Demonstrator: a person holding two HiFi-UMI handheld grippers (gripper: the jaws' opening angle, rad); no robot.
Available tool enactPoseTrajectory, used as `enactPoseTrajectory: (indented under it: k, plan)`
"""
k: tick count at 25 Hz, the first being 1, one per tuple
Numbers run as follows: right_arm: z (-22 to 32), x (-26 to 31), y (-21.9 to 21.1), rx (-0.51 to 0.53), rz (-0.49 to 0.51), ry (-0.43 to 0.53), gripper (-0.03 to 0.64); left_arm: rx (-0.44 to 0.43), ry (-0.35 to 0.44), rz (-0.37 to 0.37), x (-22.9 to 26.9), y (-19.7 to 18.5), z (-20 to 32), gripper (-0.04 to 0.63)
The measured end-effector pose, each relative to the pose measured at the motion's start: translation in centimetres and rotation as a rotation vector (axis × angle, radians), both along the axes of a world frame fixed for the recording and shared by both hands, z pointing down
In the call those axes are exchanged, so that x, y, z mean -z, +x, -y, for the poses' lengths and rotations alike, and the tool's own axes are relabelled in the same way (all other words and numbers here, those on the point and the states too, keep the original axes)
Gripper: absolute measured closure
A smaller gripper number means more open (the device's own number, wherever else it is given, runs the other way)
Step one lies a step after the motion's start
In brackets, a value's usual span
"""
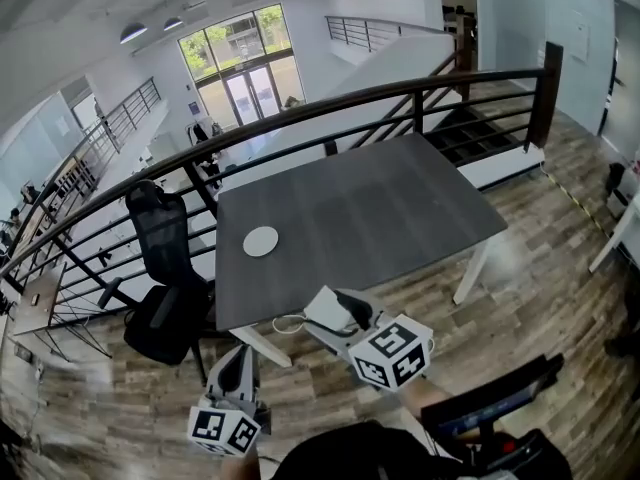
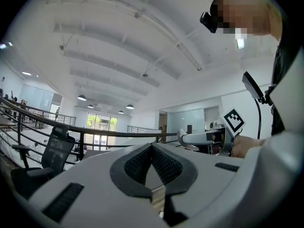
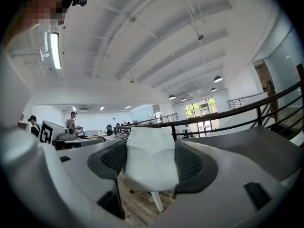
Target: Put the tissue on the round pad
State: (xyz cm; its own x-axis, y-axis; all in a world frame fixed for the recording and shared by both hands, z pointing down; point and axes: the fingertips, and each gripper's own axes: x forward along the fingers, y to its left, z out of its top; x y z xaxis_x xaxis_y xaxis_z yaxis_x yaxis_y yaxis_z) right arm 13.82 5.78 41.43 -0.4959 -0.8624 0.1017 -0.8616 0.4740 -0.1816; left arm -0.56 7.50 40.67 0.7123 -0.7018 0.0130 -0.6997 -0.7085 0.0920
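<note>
Right gripper: jaws clamped on white tissue; head view puts it at the table edge
Left gripper: jaws together; seemingly empty
Round pad: on table, well apart from tissue; head view only

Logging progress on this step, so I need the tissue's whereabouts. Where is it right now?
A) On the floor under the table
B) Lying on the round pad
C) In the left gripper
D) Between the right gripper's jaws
D: the right gripper view shows the white tissue clamped in the right gripper, while in the head view the round pad on the table has nothing on it.
</note>
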Motion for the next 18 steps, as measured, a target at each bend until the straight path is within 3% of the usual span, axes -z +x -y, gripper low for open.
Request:
enactPoseTrajectory:
  k: [8,18]
  plan:
    - [2.8,-0.4,0.9,0.052,0.003,-0.010,0.299,0.026,-0.008,-0.005,0.4,1.7,1.3,0.592]
    - [8.9,-1.9,-1.9,0.044,0.006,-0.051,0.299,0.012,-0.032,-0.012,-1.1,-1.1,7.1,0.592]
